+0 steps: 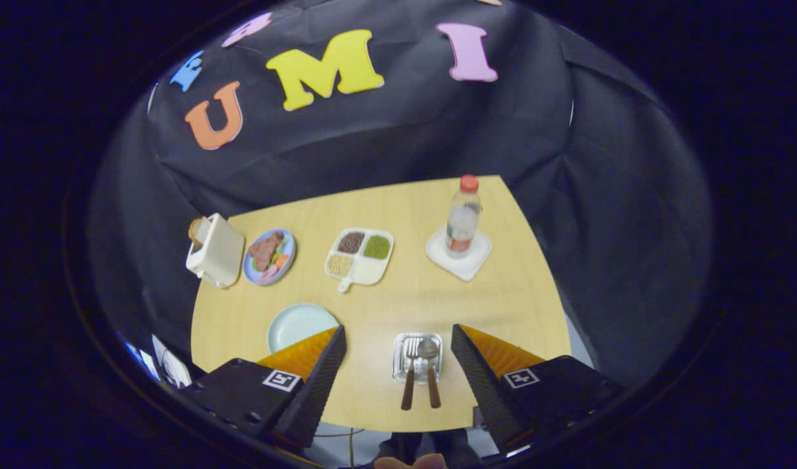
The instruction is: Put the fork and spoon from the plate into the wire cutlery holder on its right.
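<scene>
Gripper point(398, 345) held high over table point(515, 293), fingers spread wide, gripping nothing. Fork point(409, 371) and spoon point(430, 368) side by side, apparently already in wire holder point(418, 357), handles toward camera. Plate point(300, 326) left of holder bare. Task looks finished.

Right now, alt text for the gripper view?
Open tongs hover above a wooden table, with the fork and spoon standing in the wire cutlery holder between the fingers. The plate lies left.
</scene>
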### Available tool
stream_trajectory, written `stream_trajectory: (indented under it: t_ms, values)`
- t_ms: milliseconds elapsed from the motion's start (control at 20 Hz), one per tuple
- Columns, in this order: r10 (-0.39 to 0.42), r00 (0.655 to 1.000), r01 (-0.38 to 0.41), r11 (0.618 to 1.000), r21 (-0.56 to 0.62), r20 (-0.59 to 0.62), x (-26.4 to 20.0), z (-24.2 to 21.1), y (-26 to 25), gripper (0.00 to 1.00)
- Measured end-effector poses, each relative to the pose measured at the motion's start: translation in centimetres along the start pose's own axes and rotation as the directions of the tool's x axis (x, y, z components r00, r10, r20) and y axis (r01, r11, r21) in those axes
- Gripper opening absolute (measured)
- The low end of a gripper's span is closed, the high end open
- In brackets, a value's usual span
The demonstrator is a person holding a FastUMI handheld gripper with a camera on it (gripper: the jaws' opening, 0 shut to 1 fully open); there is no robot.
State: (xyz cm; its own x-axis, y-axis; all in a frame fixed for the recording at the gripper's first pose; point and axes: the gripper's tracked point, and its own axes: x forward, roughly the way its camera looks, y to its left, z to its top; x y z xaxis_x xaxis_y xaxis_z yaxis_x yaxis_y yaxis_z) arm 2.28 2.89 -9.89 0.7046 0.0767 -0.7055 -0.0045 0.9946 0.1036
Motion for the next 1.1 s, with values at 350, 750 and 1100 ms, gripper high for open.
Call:
stream_trajectory:
  t_ms: [350,750,1100]
  values:
    - [0.033,0.872,-0.024,0.999,-0.024,0.489,-9.9,9.3,-0.5,0.96]
    - [0.084,0.716,-0.003,0.993,-0.117,0.694,-15.8,8.3,0.7,0.96]
    - [0.091,0.693,0.008,0.991,-0.134,0.715,-16.7,7.5,0.3,0.96]
